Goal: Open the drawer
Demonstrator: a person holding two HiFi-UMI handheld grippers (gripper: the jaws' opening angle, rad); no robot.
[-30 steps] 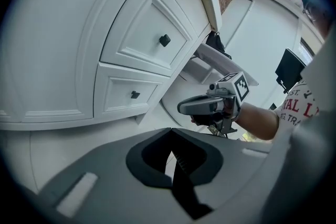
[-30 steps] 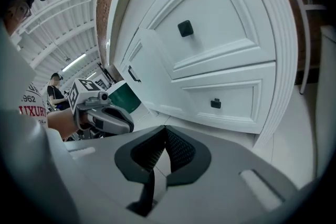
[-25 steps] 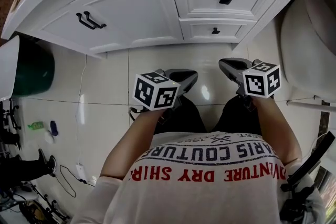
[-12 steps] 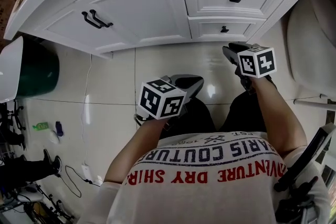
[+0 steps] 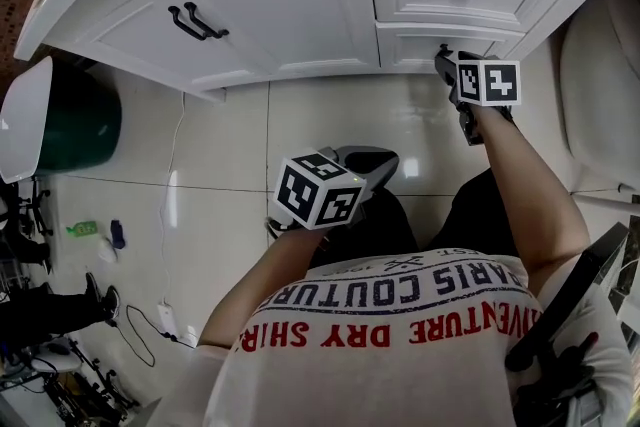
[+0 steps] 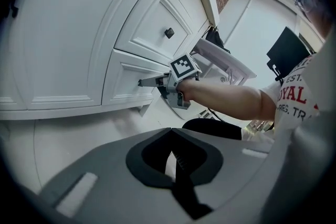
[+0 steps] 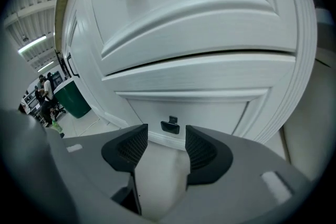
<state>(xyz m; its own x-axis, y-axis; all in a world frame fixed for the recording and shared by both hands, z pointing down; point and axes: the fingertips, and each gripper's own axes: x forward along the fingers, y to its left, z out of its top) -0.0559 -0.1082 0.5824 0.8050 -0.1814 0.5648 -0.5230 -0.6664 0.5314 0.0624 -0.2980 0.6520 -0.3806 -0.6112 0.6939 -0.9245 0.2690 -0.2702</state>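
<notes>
The right hand-held gripper (image 7: 166,140) is spreading its jaws wide, right in front of the lower drawer (image 7: 215,110). The drawer's little black knob (image 7: 169,126) is sitting just beyond the tips, untouched, with nothing between the pads. The drawer is lying flush and closed in the white cabinet (image 5: 280,5). The left hand-held gripper (image 6: 172,132) is hanging well back from the drawer, over the floor (image 5: 220,145), jaws pinched together on nothing.
</notes>
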